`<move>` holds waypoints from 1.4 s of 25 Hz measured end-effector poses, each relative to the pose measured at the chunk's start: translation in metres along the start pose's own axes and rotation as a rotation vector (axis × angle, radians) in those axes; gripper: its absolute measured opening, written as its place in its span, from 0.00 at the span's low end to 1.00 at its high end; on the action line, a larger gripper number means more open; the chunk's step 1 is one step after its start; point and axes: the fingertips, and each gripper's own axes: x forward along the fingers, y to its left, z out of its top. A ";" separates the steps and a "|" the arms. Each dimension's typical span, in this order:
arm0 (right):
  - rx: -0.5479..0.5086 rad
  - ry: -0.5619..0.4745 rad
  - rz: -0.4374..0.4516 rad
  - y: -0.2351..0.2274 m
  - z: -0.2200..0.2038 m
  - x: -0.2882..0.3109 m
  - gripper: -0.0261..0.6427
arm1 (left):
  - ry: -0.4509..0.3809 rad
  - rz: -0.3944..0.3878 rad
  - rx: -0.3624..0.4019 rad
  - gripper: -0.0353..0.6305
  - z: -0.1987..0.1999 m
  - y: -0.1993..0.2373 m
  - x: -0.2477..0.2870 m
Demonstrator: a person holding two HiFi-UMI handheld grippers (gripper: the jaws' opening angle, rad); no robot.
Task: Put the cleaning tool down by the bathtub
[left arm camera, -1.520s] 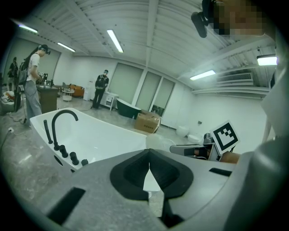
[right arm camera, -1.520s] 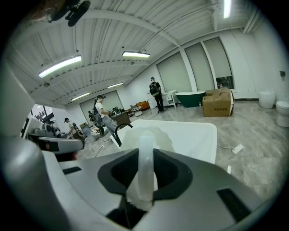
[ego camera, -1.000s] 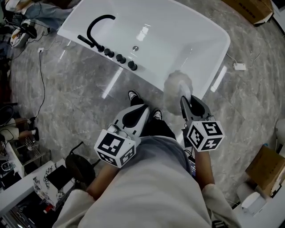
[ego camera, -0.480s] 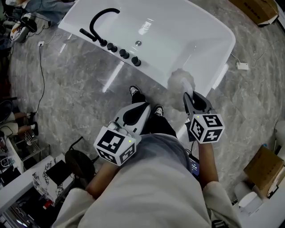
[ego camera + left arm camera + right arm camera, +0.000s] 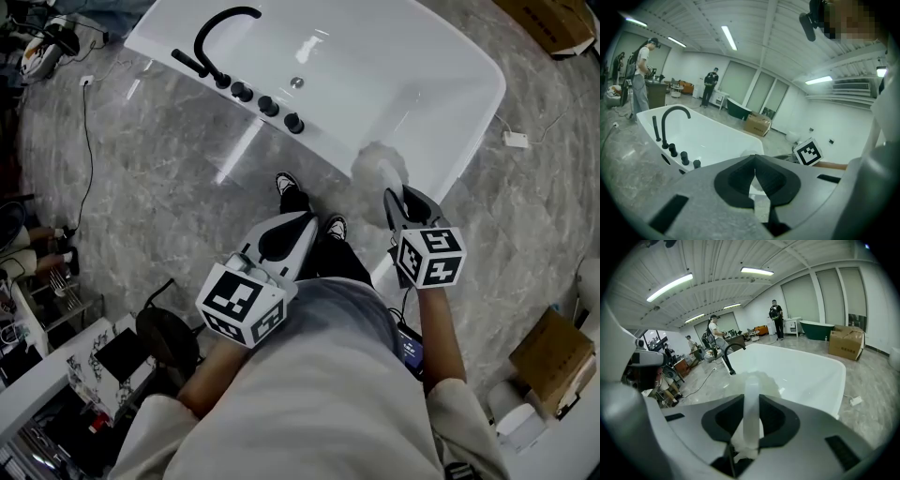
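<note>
— So, where is the cleaning tool (image 5: pixel 378 161) found at this moment?

— It is gripped by its pale handle between the jaws of the right gripper (image 5: pixel 405 199). The fluffy white head is pointed away from the person and is seen over the near rim of the bathtub (image 5: pixel 487 84), close to its right-hand corner. Whether the head rests on the rim or is held just above it cannot be told.

— And why is it held that way?

— A grip on the handle is judged to keep the soft head clear of the jaws, so the tool can be lowered head first. No release is shown yet, so the putting down is taken as not yet done.

— Is anything carried by the left gripper (image 5: pixel 298 223)?

— Nothing. Its jaws are pressed together at the tips with nothing between them, and it is kept low over the grey floor (image 5: pixel 169 159), beside the shoes (image 5: pixel 284 185) (probably only to be kept out of the way).

— Where is the tool likely to be set?

— The floor along the tub's near wall, at the right-hand end, is judged the nearest free spot. The black faucet (image 5: pixel 220 33) at the left-hand end is well apart and should not be disturbed.
</note>
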 end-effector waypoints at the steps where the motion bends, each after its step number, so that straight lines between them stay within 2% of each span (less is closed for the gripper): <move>1: 0.002 0.009 -0.001 -0.001 -0.003 0.004 0.17 | 0.001 0.001 -0.002 0.06 0.000 0.001 0.000; 14: 0.009 0.118 -0.017 -0.016 -0.036 0.041 0.17 | 0.019 0.019 -0.023 0.06 -0.001 0.020 -0.001; 35: 0.016 0.219 -0.022 -0.025 -0.066 0.074 0.17 | 0.041 0.027 -0.049 0.06 -0.004 0.035 0.004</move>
